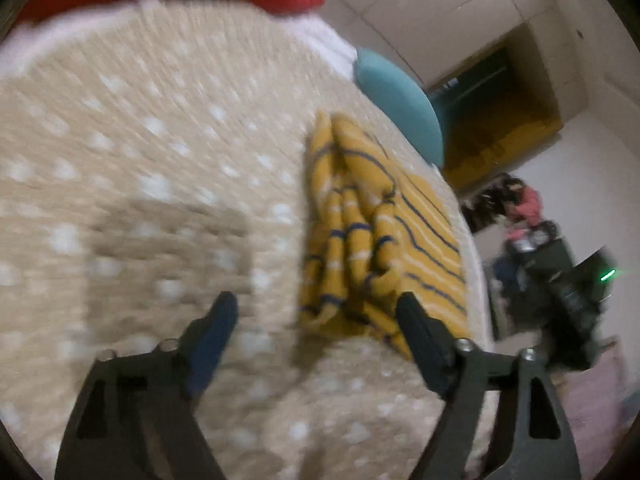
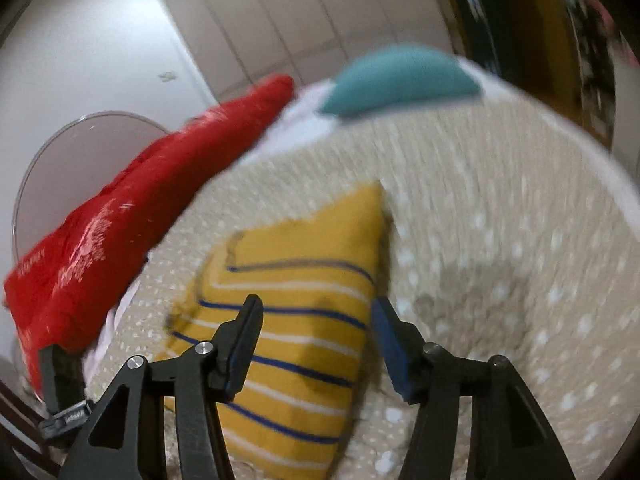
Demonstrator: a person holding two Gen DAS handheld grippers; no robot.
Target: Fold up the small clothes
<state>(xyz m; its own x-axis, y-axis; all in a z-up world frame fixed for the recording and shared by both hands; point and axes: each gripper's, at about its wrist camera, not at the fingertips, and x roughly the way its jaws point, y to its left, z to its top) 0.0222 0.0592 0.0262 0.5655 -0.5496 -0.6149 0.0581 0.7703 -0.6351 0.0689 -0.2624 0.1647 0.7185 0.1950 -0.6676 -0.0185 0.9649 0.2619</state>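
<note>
A small yellow garment (image 1: 360, 220) with blue and white stripes lies bunched and partly folded on a beige, white-dotted bed cover (image 1: 140, 140). In the left wrist view it sits right of centre, near the bed's edge. My left gripper (image 1: 316, 300) hovers over the cover with its jaws wide apart and nothing between them; its right finger (image 1: 424, 340) overlaps the garment's near corner. In the right wrist view the garment (image 2: 304, 272) lies flat below my right gripper (image 2: 316, 302), whose jaws stand apart above the cloth without pinching it. Both views are blurred.
A red quilt (image 2: 120, 220) and a teal pillow (image 2: 400, 76) lie at the head of the bed, with a white sheet (image 2: 304, 120) beside them. Beyond the bed's right edge (image 1: 480, 280) stand dark cluttered items (image 1: 560, 272) on the floor. Wardrobe doors and a wall lie behind.
</note>
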